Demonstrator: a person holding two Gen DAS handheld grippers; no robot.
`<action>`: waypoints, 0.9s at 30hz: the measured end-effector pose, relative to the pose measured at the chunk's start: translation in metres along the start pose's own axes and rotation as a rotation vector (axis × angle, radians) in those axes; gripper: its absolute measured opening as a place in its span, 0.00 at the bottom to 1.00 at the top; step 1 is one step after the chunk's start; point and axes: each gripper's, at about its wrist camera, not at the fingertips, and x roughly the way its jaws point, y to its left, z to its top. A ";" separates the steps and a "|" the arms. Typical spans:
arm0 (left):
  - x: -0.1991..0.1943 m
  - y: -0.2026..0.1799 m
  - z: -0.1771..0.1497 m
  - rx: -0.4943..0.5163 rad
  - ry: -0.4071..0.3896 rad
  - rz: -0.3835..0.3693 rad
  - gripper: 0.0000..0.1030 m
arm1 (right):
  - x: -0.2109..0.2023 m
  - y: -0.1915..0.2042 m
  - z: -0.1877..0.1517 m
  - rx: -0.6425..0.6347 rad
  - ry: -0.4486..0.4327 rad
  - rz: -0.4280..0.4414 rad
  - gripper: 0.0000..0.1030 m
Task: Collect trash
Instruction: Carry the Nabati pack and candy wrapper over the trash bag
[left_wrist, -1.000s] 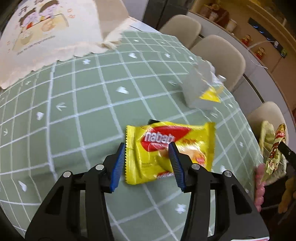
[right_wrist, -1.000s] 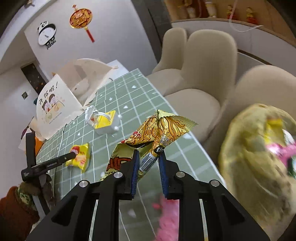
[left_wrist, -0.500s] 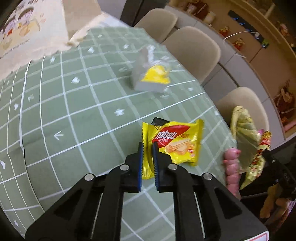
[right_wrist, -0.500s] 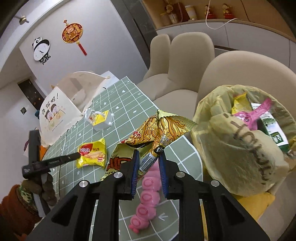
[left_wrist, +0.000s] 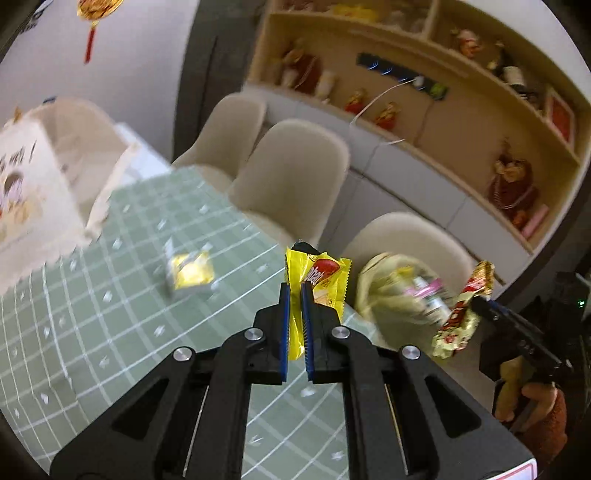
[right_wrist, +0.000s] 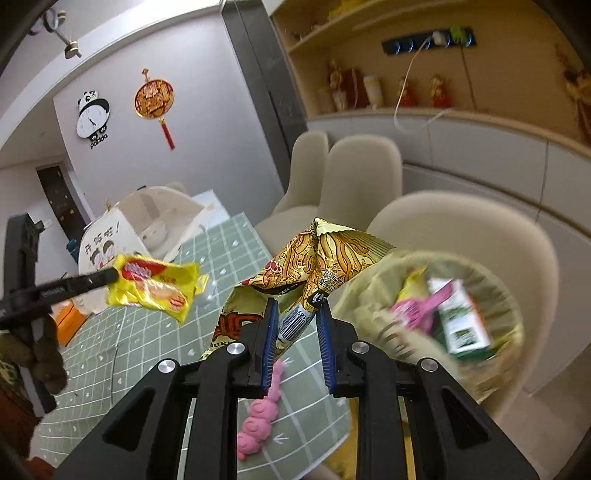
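— What takes up most of the scene?

— A table under a green checked cloth (left_wrist: 110, 317), with cream chairs (left_wrist: 295, 177) along its far side. At its far end stands a white food cover (right_wrist: 147, 225) printed with cartoon figures.

— And the rubbish?

— A bin lined with a yellowish bag (right_wrist: 373, 295) sits just off the table's edge, in front of the nearest chair. A green and white carton (right_wrist: 461, 317) and a pink wrapper (right_wrist: 417, 310) lie inside it.

— What has the right gripper (right_wrist: 296, 308) got?

— Its blue pads are closed on the lower part of a crumpled gold and red snack bag (right_wrist: 317, 258), the barcode strip caught between them. The bag fans out above the fingers, close to the bin's left rim.

— The left one?

— The left gripper (left_wrist: 295, 288) is pinched almost fully together on one edge of a yellow wafer packet (left_wrist: 317, 280). The packet is off the table and, in the right wrist view, hangs sideways from the tips.

— Anything left on the cloth?

— A small pack with a yellow face (left_wrist: 190, 273), blurred, possibly tissues, lies mid-table. A pink segmented toy (right_wrist: 262, 413) rests near the table's edge, just below the right fingers.
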 end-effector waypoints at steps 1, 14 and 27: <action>-0.002 -0.006 0.005 0.008 -0.011 -0.017 0.06 | -0.006 -0.004 0.003 -0.003 -0.011 -0.009 0.21; 0.027 -0.115 0.043 0.096 0.000 -0.258 0.06 | -0.075 -0.065 0.036 0.000 -0.139 -0.180 0.21; 0.123 -0.175 0.030 0.143 0.175 -0.312 0.06 | -0.065 -0.112 0.034 0.039 -0.075 -0.308 0.20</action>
